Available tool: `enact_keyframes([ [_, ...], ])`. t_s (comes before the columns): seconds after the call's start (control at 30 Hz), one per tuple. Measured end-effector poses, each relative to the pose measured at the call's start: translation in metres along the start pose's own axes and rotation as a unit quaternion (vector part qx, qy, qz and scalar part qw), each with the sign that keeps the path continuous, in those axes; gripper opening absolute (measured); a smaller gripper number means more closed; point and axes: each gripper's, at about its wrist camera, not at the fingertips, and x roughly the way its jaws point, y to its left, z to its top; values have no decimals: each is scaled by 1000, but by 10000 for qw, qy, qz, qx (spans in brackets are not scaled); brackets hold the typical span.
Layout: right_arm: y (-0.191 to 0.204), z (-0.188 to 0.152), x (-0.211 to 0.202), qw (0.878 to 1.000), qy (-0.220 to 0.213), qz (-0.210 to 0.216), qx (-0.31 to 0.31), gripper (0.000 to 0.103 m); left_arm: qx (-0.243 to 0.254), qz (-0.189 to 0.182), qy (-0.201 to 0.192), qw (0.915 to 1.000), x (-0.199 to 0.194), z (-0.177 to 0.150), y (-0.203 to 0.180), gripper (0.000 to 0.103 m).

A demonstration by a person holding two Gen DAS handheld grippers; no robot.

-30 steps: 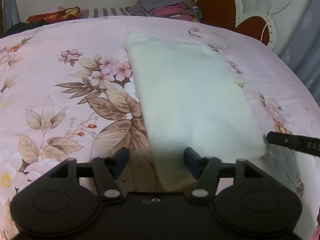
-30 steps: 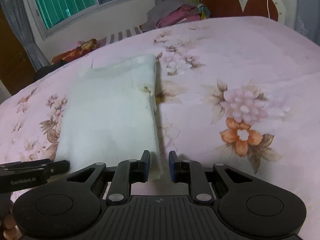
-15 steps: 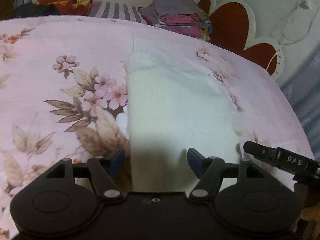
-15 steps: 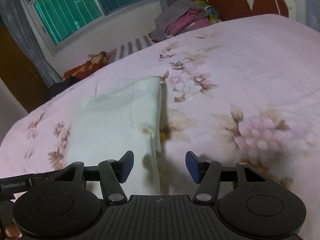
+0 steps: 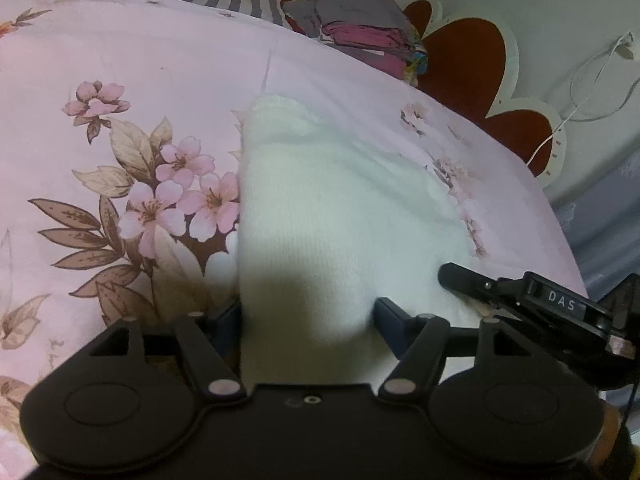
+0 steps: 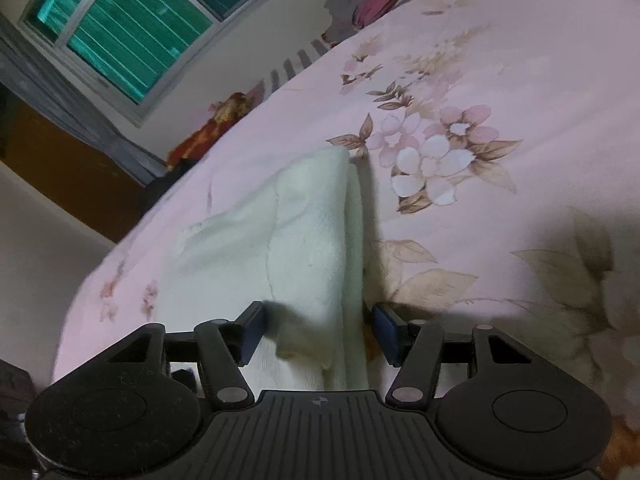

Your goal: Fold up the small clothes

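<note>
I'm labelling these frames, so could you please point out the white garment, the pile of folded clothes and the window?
white garment (image 5: 340, 208), left wrist view, middle of the cloth.
pile of folded clothes (image 5: 360, 32), left wrist view, pink layer.
window (image 6: 132, 28), right wrist view, green pane.

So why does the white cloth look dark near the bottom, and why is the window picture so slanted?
Left wrist view: the left gripper casts a shadow over the near end of the white garment. Right wrist view: the camera is tilted, so the window slants, and the fisheye lens curves the flowered bedsheet; the picture is slightly blurred.

white garment (image 5: 320, 216), pink floral bedsheet (image 5: 120, 80)
</note>
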Motion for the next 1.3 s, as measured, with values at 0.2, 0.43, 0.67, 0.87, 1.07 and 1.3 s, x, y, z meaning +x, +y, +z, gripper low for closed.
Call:
enact_keyframes([
  [0.2, 0, 0, 6, 9993, 153, 342, -21, 57, -164, -111, -47, 9998, -1, 0, 3, 47],
  [0.43, 12, -2, 4, 9996, 110, 215, -116, 31, 54, 35, -298, 9995, -11, -4, -13, 35],
  [0.67, 41, 0, -14, 9986, -130, 434, -274, 30, 152, 30, -509, 9986, -43, 7, -17, 33],
  [0.87, 82, -10, -11, 9965, -143, 727, -384, 30, 280, 274, -758, 9964, -95, 12, 2, 33],
  [1.07, 144, -38, 3, 9936, -88, 978, -555, 30, 305, 417, -969, 9940, -150, 12, 47, 33],
  [1.3, 227, -89, 30, 9932, -130, 937, -684, 30, 334, 297, -975, 9942, -205, 16, 126, 33],
])
